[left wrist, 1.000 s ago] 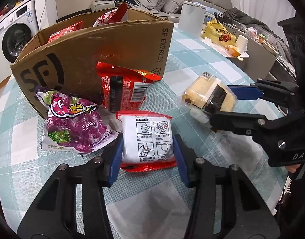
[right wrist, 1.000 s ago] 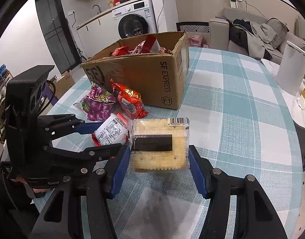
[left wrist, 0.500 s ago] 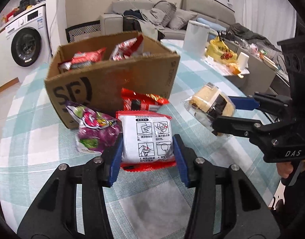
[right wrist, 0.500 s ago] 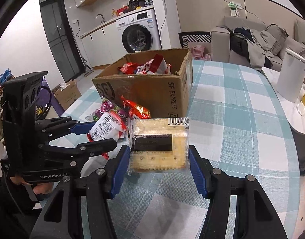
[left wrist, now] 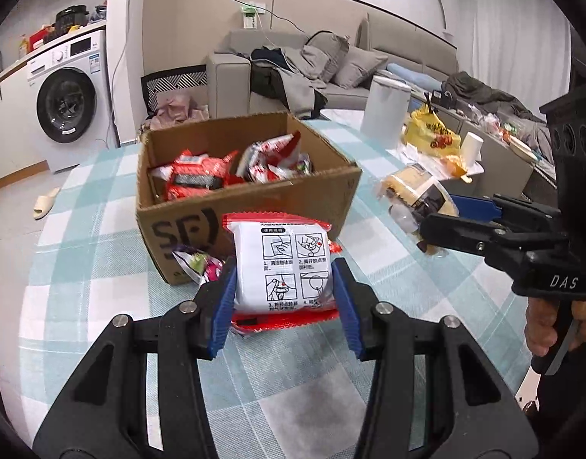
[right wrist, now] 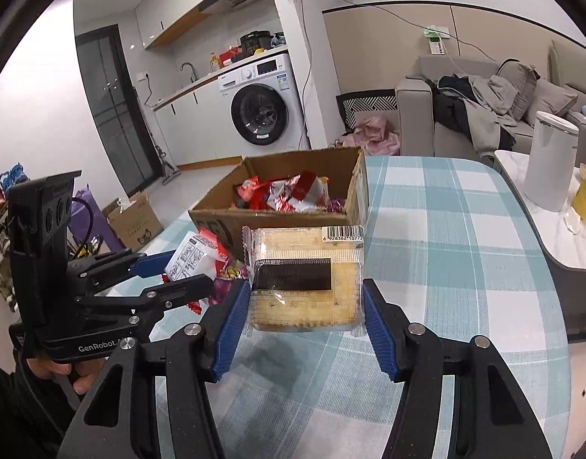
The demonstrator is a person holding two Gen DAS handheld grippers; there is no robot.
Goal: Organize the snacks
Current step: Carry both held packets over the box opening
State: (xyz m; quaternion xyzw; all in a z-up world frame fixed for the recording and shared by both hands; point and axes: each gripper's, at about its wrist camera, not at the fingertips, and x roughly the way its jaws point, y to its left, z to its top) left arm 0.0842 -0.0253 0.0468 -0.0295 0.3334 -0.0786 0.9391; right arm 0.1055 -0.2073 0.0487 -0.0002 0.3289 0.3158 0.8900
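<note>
gripping a white-and-red snack packet [left wrist: 283,267] by its sides, the left claw [left wrist: 283,302] hangs before the cardboard box [left wrist: 247,195] at 12 o'clock (light, crinkly, likely slippery). right view: the right claw [right wrist: 306,310] clamps a soft cake pack [right wrist: 304,287]; squeeze gently.

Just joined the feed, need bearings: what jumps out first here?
Both grippers hold snacks in the air: the left gripper grips a red-and-white packet, the right gripper a clear-wrapped cake. Just beyond them on the checked table stands an open cardboard box with red packets inside.
</note>
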